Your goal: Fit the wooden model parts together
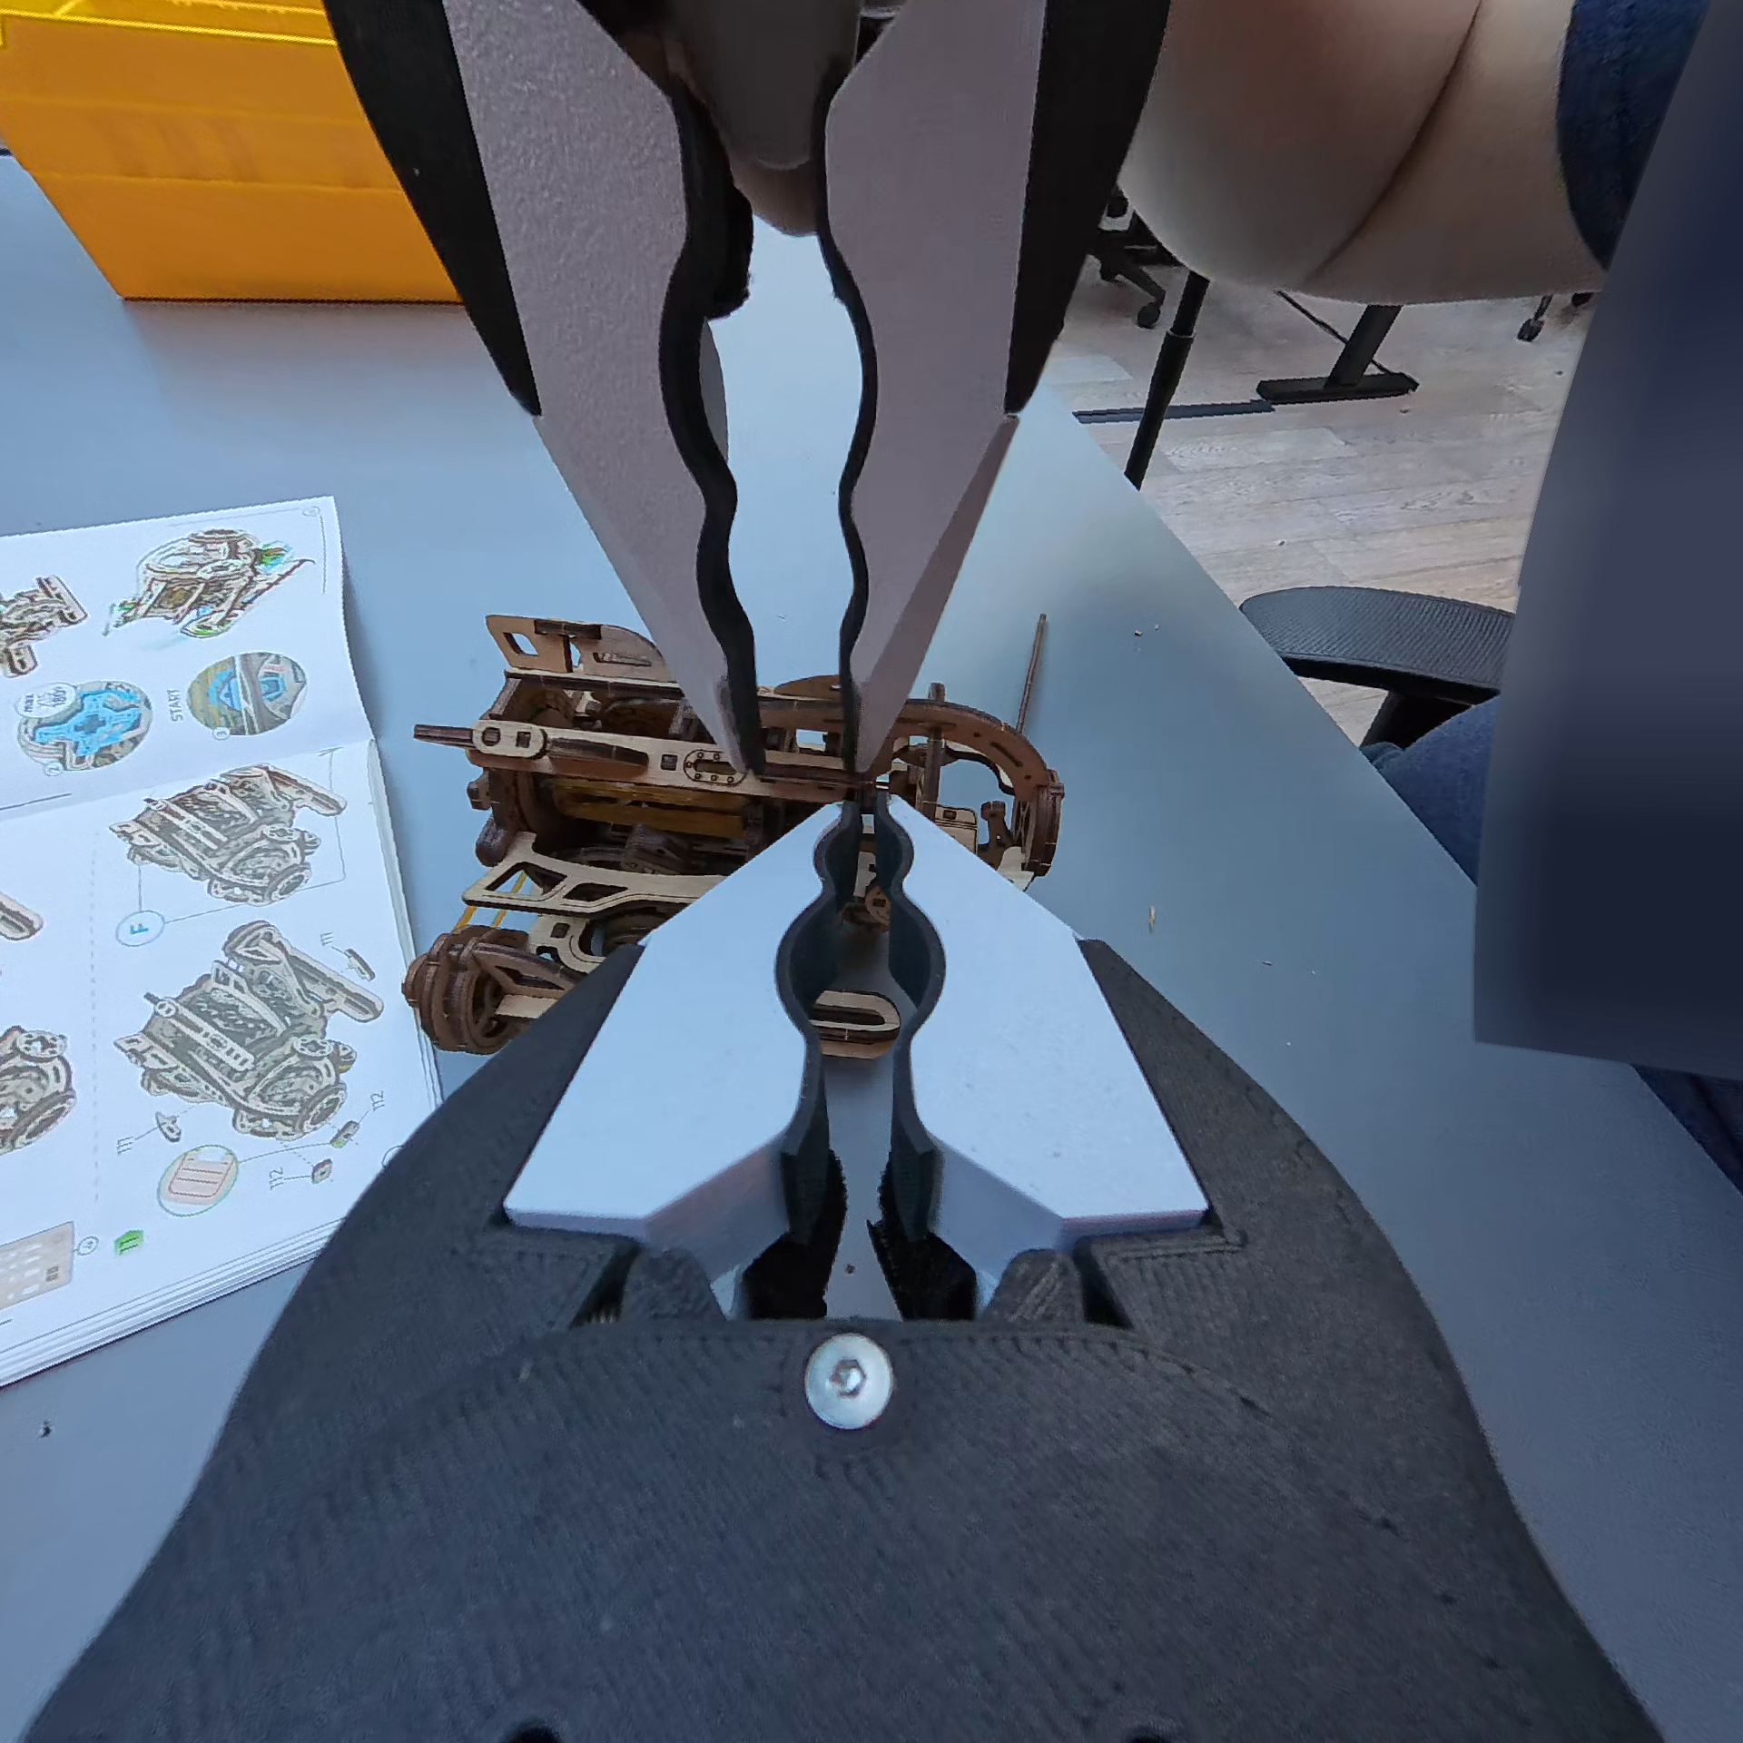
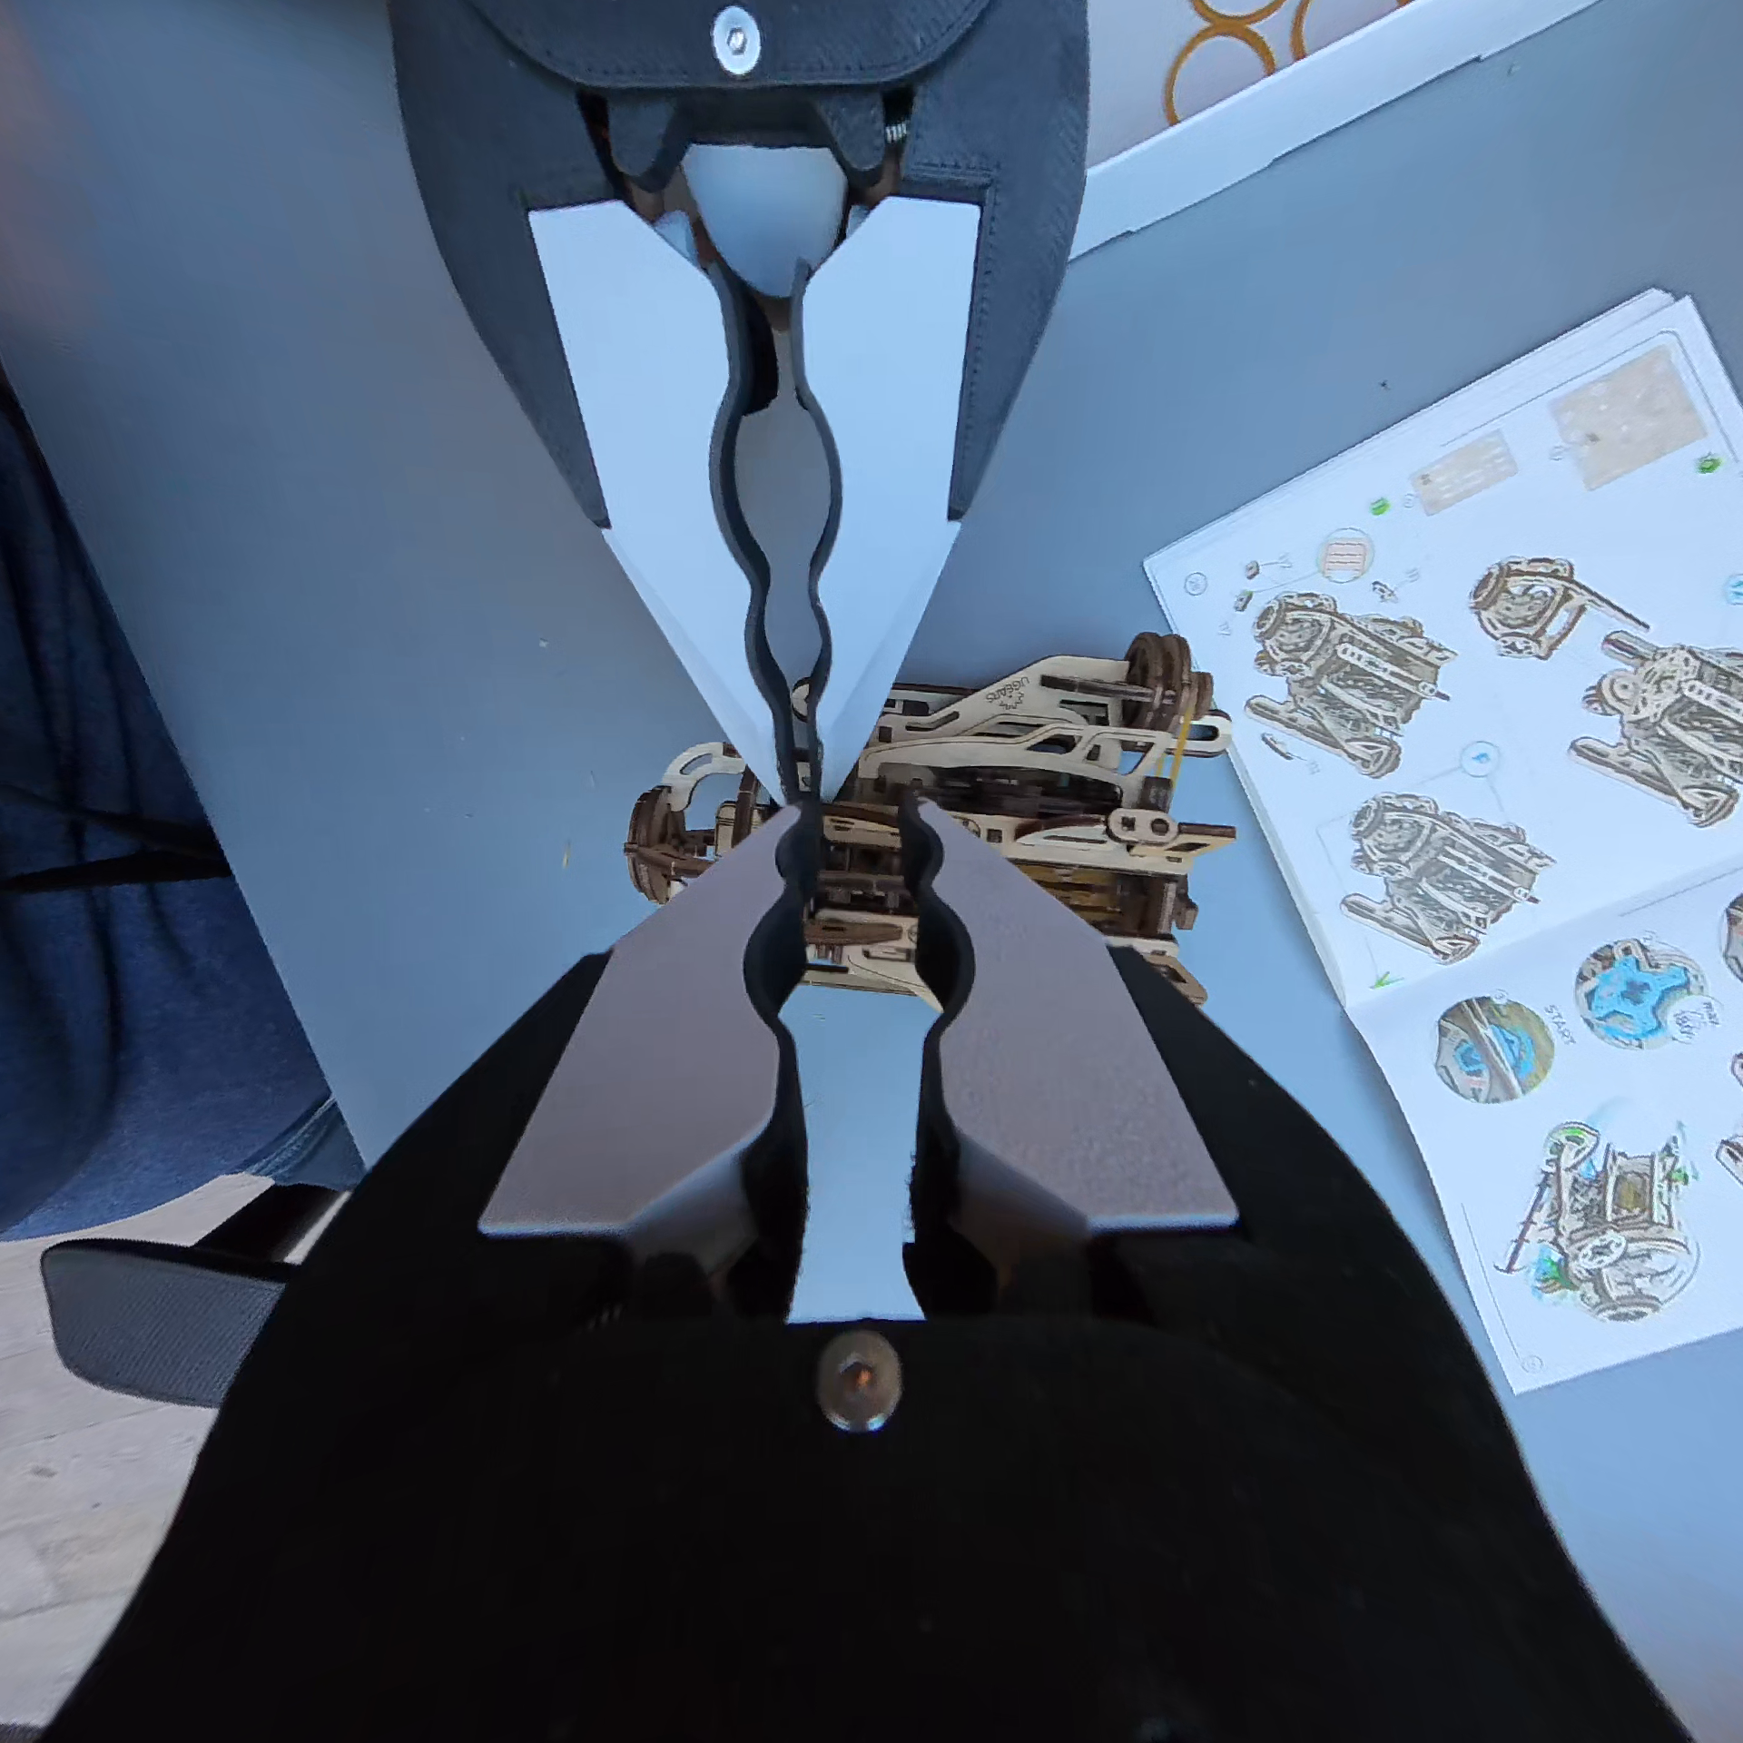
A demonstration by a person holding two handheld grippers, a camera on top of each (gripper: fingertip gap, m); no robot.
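in the left wrist view, the left gripper [image 1: 860,802] is reaching toward 12 o'clock with its tips nearly together, pinching a thin pin on the wooden model [image 1: 660,811], which is sitting on the grey surface [image 1: 236,415]. the right gripper [image 1: 802,764] is coming down from 12 o'clock, tips a little apart over the model's top. an open booklet [image 1: 189,849] is lying at 9 o'clock, a yellow box [image 1: 189,141] at 11 o'clock.

in the right wrist view, the right gripper [image 2: 854,811] is standing apart over the wooden model [image 2: 1037,802] at centre. the left gripper [image 2: 800,788] is pointing down from 12 o'clock, tips closed. the booklet [image 2: 1509,802] is lying at 3 o'clock.
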